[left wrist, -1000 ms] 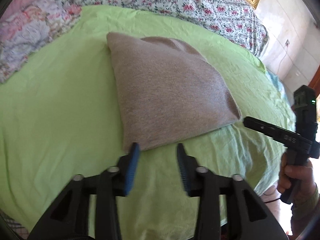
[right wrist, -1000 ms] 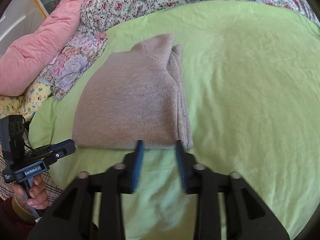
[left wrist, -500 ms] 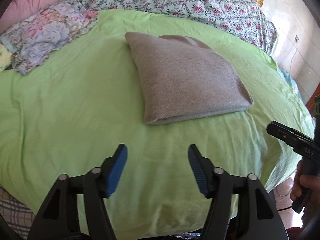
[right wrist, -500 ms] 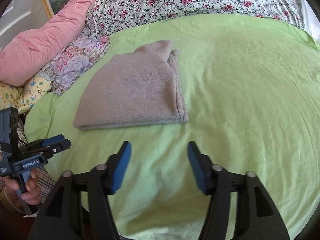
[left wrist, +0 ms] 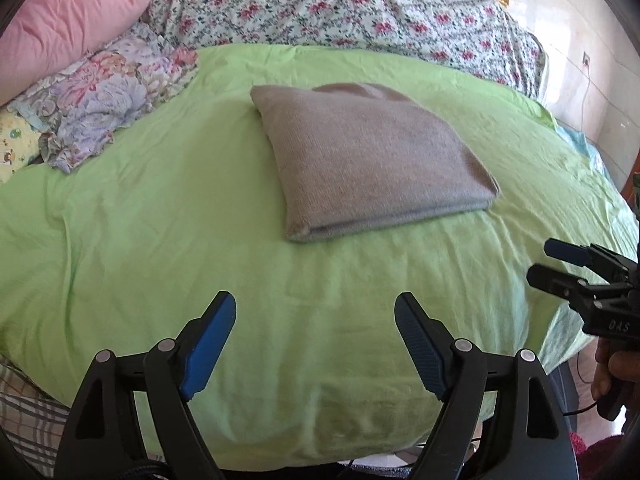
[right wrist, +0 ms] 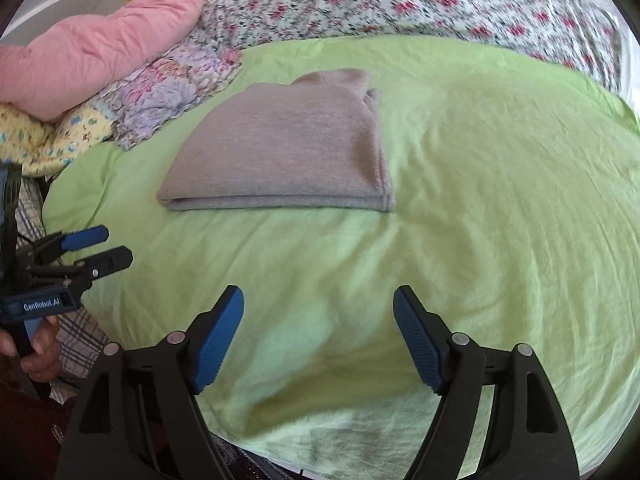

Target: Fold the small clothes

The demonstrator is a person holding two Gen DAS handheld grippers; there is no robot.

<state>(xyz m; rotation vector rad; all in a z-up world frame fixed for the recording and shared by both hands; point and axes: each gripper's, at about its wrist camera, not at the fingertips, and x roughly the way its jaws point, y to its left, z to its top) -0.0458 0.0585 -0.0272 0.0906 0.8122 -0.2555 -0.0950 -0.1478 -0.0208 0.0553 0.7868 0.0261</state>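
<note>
A folded grey-brown knit garment [left wrist: 372, 160] lies flat on the green bedsheet [left wrist: 160, 216]; it also shows in the right wrist view [right wrist: 284, 148], with its collar end at the far side. My left gripper [left wrist: 315, 308] is open and empty, held well back from the garment's near edge. My right gripper [right wrist: 318, 300] is open and empty, also back from the garment. Each gripper shows in the other's view: the right one at the right edge [left wrist: 560, 264], the left one at the left edge [right wrist: 100, 246].
A pink quilt [right wrist: 100, 44], a floral cushion [left wrist: 108, 96] and a rose-print bedcover [left wrist: 340, 4] lie along the far side. A yellow patterned cloth [right wrist: 48, 140] sits at the left. The bed's near edge drops off just below the grippers.
Both grippers have opened wide and pulled back from the garment's near edge, which they were close to a second ago. The folded garment lies still on the sheet.
</note>
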